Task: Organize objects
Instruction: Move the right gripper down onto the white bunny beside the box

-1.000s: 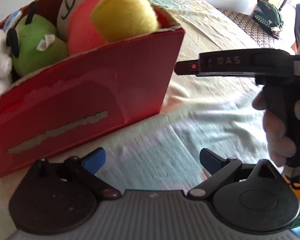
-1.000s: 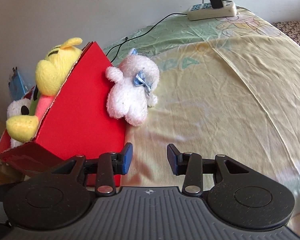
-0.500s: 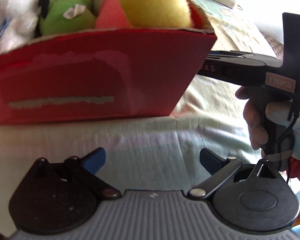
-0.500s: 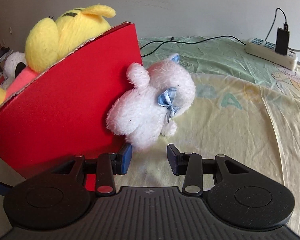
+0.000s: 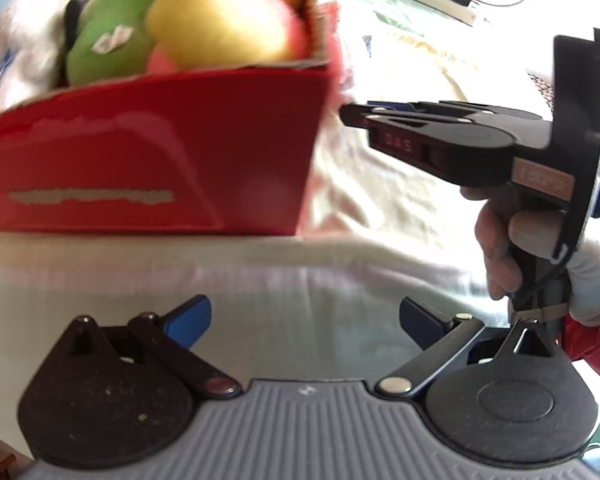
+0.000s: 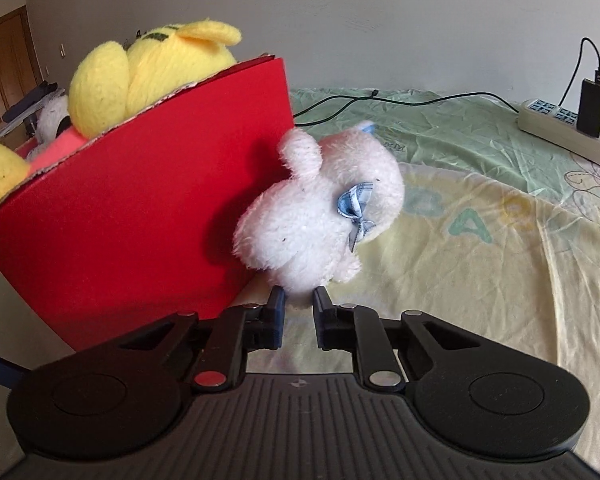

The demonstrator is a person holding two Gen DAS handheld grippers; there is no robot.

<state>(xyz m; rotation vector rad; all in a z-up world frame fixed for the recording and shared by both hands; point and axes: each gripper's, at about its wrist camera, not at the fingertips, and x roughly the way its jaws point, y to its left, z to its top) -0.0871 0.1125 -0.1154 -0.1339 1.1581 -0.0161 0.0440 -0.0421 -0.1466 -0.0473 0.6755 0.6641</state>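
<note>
White plush toy (image 6: 320,216) at frame centre of right wrist view, on bedsheet (image 6: 480,272), leaning against outer wall of red box (image 6: 140,216). Box already stuffed with yellow plush (image 6: 148,76) and others. Right gripper (image 6: 299,312) narrowed around lowest tuft of toy; firm pinch not confirmed. Left gripper (image 5: 304,320) spread wide, holding nothing. Judged light, soft, compressible, non-fragile; fur likely to slip, so deeper hold on body advisable.
</note>
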